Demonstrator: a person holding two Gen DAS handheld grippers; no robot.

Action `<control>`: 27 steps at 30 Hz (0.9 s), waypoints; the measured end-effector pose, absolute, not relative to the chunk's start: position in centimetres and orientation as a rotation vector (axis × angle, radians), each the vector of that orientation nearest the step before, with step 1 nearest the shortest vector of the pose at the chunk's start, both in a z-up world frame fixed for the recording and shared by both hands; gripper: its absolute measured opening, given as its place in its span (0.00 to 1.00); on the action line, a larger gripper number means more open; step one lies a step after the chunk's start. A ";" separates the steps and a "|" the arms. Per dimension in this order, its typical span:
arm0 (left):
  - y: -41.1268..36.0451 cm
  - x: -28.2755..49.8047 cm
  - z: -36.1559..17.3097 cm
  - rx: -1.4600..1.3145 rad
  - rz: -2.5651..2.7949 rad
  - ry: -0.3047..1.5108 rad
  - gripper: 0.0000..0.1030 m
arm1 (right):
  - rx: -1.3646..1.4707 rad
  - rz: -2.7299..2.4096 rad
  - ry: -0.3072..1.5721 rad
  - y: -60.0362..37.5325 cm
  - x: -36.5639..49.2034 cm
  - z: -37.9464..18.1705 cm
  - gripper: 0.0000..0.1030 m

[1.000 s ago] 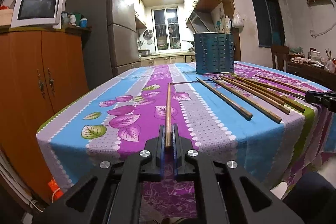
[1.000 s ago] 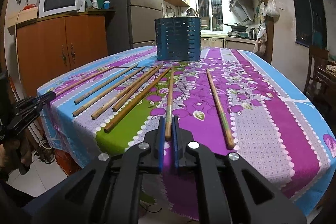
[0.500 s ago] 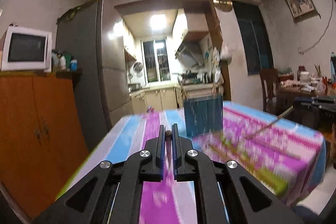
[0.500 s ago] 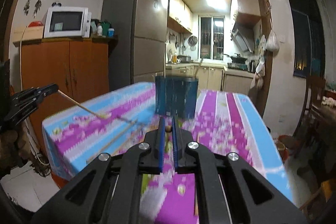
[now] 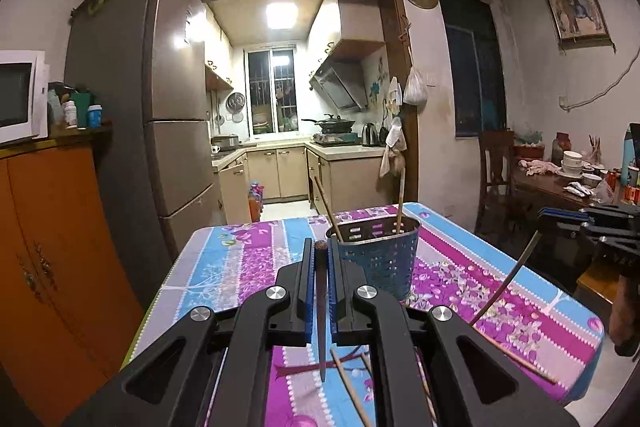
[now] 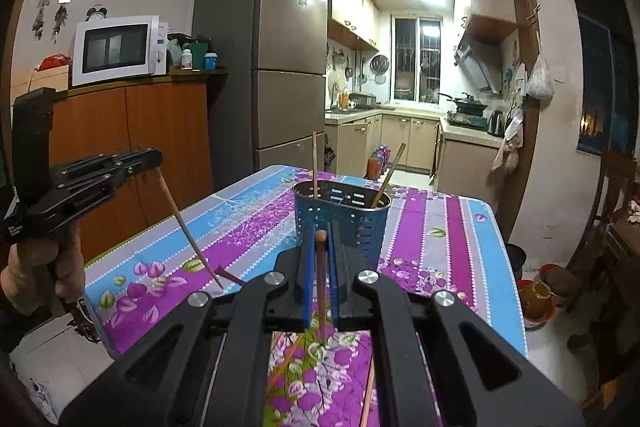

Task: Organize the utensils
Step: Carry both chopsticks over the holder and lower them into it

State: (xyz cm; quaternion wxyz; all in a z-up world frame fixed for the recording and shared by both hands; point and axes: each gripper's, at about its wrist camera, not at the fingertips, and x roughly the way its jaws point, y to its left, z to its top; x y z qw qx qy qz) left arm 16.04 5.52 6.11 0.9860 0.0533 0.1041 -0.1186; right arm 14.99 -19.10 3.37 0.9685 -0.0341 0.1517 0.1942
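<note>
A blue perforated utensil holder (image 5: 378, 259) (image 6: 340, 217) stands on the floral tablecloth with two wooden chopsticks (image 5: 327, 209) (image 6: 387, 179) leaning in it. My left gripper (image 5: 320, 255) is shut on a dark chopstick (image 5: 321, 311) that hangs tip-down above the table, left of the holder. My right gripper (image 6: 320, 239) is shut on a brown chopstick (image 6: 321, 287), also hanging tip-down, in front of the holder. Each gripper shows in the other's view: the left one (image 6: 148, 161) and the right one (image 5: 546, 215).
Several loose chopsticks (image 5: 348, 383) (image 6: 286, 359) lie on the table (image 5: 224, 267) below the grippers. A fridge (image 6: 276, 67) and an orange cabinet (image 6: 132, 147) with a microwave (image 6: 118, 49) stand to the left. A side table with dishes (image 5: 568, 167) is to the right.
Both grippers have lifted their chopsticks off the table, swung them to hang tip-down, and moved closer to the holder.
</note>
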 end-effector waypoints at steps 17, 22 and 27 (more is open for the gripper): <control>3.2 23.1 19.3 0.042 -0.288 0.218 0.07 | -0.043 0.382 0.309 -20.0 22.0 16.1 0.05; 1.7 25.9 23.7 0.030 -0.287 0.194 0.07 | -0.061 0.356 0.309 -20.0 25.1 20.1 0.05; -0.2 29.3 24.7 0.035 -0.288 0.217 0.07 | -0.059 0.333 0.321 -20.1 28.3 21.1 0.05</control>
